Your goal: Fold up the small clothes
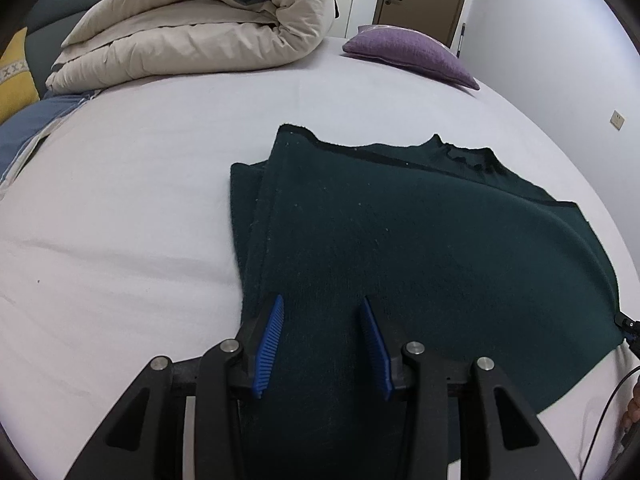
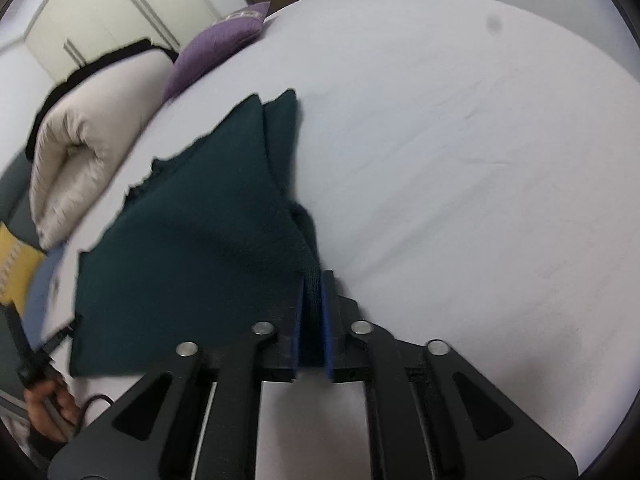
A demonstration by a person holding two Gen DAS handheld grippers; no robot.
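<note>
A dark green sweater (image 1: 400, 240) lies on the white bed sheet (image 1: 120, 200), its left side folded inward and its neckline at the far edge. My left gripper (image 1: 323, 300) hovers over the sweater's near left part. Its blue pads (image 1: 272, 344) stand apart, and the knit lies flat beneath and between them. In the right wrist view the sweater (image 2: 192, 220) stretches away to the left. My right gripper (image 2: 315, 276) is shut on a bunched fold at the sweater's near right corner, the fabric pinched between both pads.
A rolled beige duvet (image 1: 200, 28) and a purple pillow (image 1: 408, 54) lie at the far side of the bed. A yellow cushion (image 1: 14, 76) sits at the left edge. A person's hand (image 2: 44, 404) shows at the lower left. Bare sheet (image 2: 480, 160) spreads right of the sweater.
</note>
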